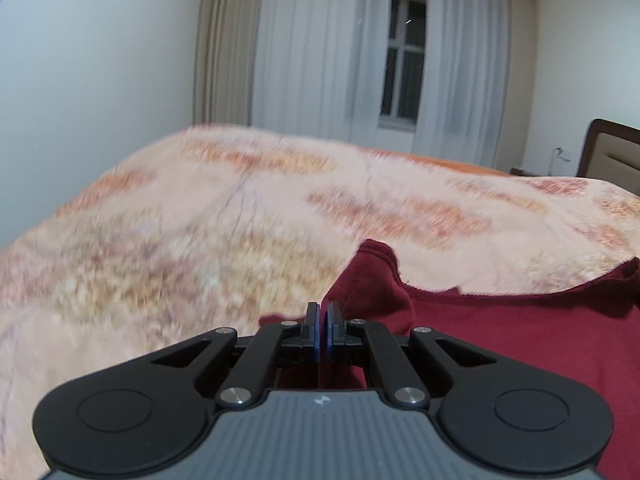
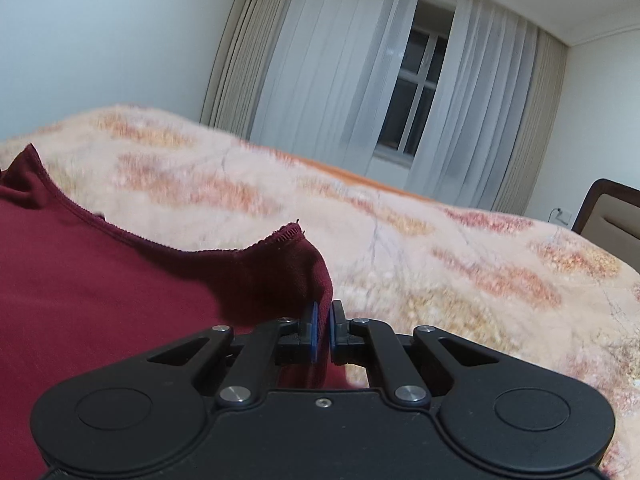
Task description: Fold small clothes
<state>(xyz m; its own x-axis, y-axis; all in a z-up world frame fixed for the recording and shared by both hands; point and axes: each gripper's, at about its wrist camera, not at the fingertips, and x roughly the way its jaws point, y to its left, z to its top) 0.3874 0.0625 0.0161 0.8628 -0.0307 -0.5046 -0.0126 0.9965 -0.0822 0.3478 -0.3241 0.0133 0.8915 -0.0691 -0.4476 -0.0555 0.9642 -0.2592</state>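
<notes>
On fuzzy blanket (image 1: 200, 240), grippers (image 1: 323, 316) pinching maroon knit (image 1: 520, 340)

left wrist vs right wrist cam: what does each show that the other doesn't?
Left wrist only: the left gripper, shut on a corner of the maroon garment, which spreads to its right.

Right wrist only: the right gripper, shut on the garment's stitched hem corner, fabric spreading left.

Both: the peach blanket, sheer curtains, window, headboard.

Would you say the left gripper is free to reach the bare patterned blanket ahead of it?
Probably not yet: the left gripper is shut on the dark red knit garment, though the fluffy peach patterned blanket lies unobstructed ahead.
</notes>
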